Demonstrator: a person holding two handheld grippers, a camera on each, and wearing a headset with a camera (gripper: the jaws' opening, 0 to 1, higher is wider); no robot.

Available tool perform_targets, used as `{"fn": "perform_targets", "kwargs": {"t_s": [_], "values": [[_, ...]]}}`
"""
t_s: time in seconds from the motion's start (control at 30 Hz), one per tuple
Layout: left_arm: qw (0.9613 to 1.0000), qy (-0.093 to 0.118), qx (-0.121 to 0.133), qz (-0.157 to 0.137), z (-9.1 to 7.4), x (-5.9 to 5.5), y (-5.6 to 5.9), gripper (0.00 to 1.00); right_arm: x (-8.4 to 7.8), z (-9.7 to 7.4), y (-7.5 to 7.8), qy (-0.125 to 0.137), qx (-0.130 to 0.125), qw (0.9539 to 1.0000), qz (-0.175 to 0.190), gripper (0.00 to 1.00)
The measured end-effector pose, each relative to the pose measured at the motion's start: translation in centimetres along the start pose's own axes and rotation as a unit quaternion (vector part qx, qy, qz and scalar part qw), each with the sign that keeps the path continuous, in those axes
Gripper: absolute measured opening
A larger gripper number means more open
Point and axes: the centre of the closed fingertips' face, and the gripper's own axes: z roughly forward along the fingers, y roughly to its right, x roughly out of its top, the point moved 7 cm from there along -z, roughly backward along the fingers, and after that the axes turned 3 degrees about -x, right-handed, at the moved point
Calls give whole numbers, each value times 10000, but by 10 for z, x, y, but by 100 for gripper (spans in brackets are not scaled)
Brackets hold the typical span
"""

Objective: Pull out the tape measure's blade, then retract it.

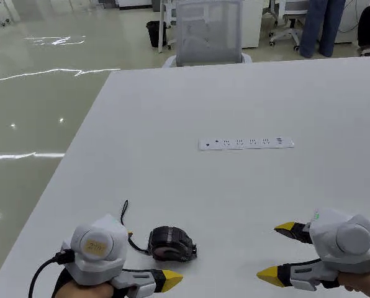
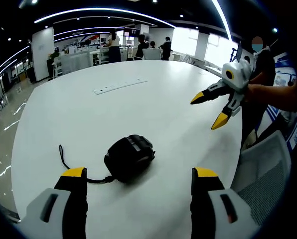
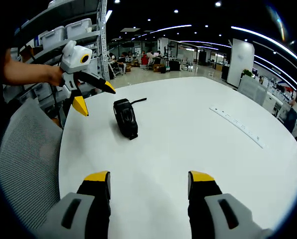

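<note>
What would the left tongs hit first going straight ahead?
Likely the tape measure, lying just ahead, in line with the open left tongs; their height above it is unclear.

Left gripper (image 2: 139,173), right gripper (image 1: 275,250): light grey rounded plastic housings, black jaws, yellow pointed tips. Black cable (image 1: 42,271) runs off the housing at head view lower left. Round tan sticker (image 1: 96,247) on that housing, print unreadable. Dark slots in grey jaw bases, bottom of both gripper views.
</note>
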Motion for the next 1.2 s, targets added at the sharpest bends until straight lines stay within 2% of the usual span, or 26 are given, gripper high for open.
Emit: {"fn": "perform_targets", "kwargs": {"t_s": [0.27, 0.57, 0.77, 0.97, 1.2], "values": [[9999, 84, -91, 81, -8, -2, -2, 88, -6, -15, 2, 49, -160, 9998, 138, 72], [9998, 170, -105, 82, -16, 0, -4, 94, -14, -28, 0, 86, -199, 9994, 271, 81], [9996, 215, -158, 119, -22, -3, -2, 97, -15, -33, -1, 180, -103, 9992, 350, 84], [9994, 170, -263, 138, -21, -8, 0, 98, -11, -36, 1, 330, -105, 9986, 408, 88], [9993, 35, -331, 184, -21, -15, -2, 99, -9, -36, 1, 354, -63, 9985, 417, 91]]}}
